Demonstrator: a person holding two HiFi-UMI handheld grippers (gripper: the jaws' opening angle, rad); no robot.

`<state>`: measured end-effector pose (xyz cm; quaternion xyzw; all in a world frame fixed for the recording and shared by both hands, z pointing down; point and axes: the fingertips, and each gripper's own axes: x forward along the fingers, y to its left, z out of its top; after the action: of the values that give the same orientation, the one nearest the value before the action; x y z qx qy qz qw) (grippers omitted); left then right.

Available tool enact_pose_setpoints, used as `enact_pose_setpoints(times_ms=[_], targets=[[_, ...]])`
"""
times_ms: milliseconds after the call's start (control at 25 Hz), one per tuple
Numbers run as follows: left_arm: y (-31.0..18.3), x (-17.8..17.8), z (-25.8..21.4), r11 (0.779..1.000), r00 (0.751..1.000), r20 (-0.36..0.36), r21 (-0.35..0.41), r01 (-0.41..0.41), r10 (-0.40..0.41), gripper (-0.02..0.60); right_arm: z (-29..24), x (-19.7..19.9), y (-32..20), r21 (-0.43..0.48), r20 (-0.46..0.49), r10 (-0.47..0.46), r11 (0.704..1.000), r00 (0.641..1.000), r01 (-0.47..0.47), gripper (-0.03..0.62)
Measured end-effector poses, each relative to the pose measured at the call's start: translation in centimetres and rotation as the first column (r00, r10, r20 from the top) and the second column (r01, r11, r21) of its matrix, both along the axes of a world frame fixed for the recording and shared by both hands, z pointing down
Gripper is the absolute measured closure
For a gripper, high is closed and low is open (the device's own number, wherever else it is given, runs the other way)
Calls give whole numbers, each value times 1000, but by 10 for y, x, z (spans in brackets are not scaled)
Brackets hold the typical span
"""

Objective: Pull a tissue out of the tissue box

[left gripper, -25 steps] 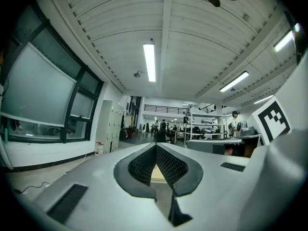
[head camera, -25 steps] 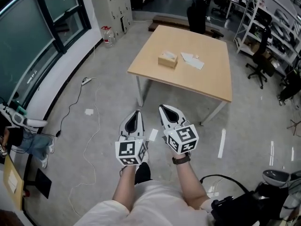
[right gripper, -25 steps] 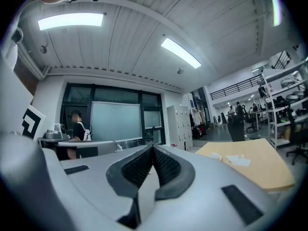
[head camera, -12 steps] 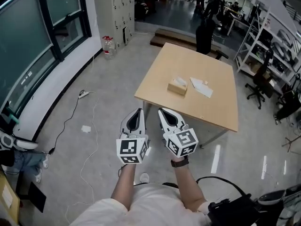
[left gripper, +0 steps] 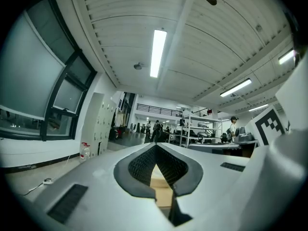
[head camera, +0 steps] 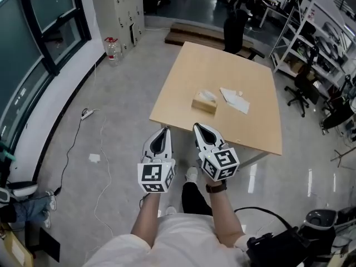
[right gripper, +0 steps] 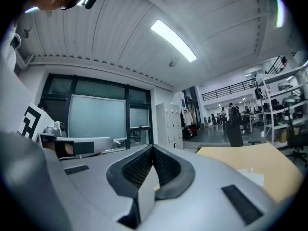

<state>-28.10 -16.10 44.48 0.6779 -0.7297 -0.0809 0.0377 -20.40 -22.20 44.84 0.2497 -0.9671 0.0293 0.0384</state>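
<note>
We hold the left tool (head camera: 162,129) and the right tool (head camera: 198,127) side by side in front of us, both pointing level toward the worktop (head camera: 222,65). Each tool has its jaws pressed together at the tips, with nothing pinched between them. Through the hollow behind each pair of tips we see only a sliver of the tan surface beyond.

The worktop is a square, pale wooden top on thin white legs, set at an angle to us. The tissue box (head camera: 204,103) sits on it, toward its near edge and well apart from both tools, with a white tissue (head camera: 207,95) puffing out of its top. Just to the right of the box lie some loose white sheets (head camera: 234,99). The rest of the top is bare wood.

Around it spreads a glossy grey floor (head camera: 122,88). On the left we see dark-framed windows (head camera: 33,43), grey lockers (head camera: 123,4) and a water bottle (head camera: 113,49) standing by them. A power strip (head camera: 86,114) with a thin white cable lies on the floor, near a scrap of paper (head camera: 94,158). A low wooden platform (head camera: 192,33) lies beyond the worktop, and shelving racks (head camera: 311,32) with an office chair (head camera: 300,85) stand on the right.
</note>
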Motion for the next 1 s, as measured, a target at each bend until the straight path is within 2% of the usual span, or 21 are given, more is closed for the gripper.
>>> enact_pose_setpoints(times_ms=[200,360,560,840,1000], targets=[[-83,-17,2,1000,1000,8,-8,-15,15,598,5,-18,-87,-22,25,10,1000,1000,-10,592],[-171,-23,-24,999,998,58,9,-40,40,598,-28,-31,-172,15,78,15,1000,997,-16,592],[-279,-18,-60,996,993,92,39,-75,71,598,-68,-27,-273,75,96,36,996,995,-43,592],[-396,2,-49,990,985,100,2,-142,141,598,-52,-1,-396,17,68,124,992,990,-126,592],[-442,-10,-32,978,974,93,-45,-202,205,598,-24,-9,-438,-64,-4,146,987,989,-146,592]])
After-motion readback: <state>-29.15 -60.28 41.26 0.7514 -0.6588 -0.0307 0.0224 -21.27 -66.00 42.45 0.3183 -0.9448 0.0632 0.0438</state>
